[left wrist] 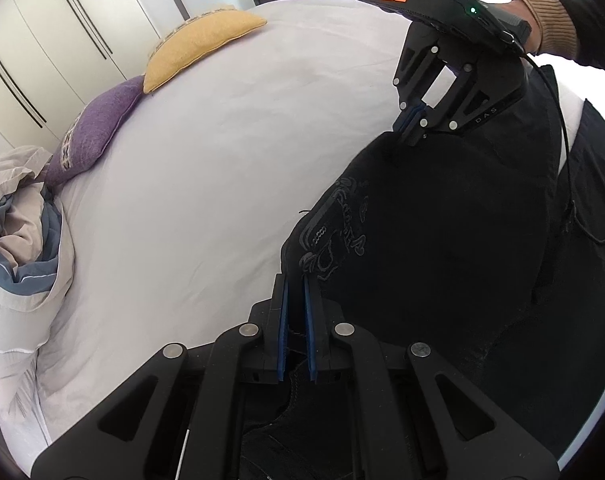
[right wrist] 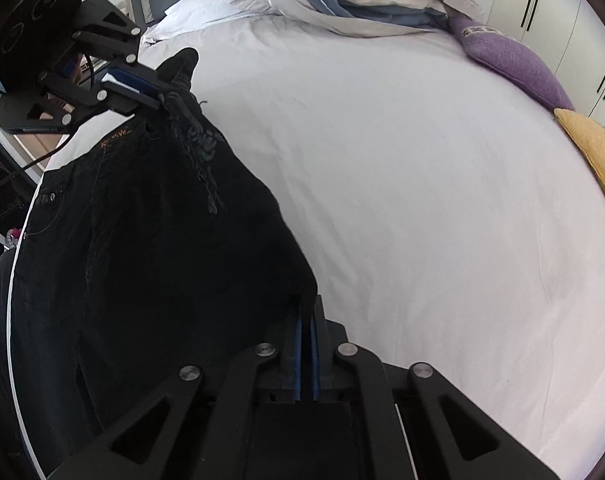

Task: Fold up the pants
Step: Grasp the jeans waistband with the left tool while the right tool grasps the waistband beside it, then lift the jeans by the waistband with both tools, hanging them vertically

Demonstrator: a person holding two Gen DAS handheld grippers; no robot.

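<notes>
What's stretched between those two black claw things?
The black pants: left gripper and right gripper each pinch an edge, the fabric spanning between them. The left wrist view shows it best.

Black pants (left wrist: 442, 248) of matt woven cloth are noted, with raised tonal embroidery. The white bed sheet (left wrist: 222, 168) is smooth, finely creased cloth. Matt black plastic with dull metal rivets forms the left gripper (left wrist: 296, 280) and right gripper (right wrist: 305, 300); ribbed blue pads (right wrist: 298, 356) appear rubbery. The mustard-yellow cushion (left wrist: 198, 44) shows coarse weave.
</notes>
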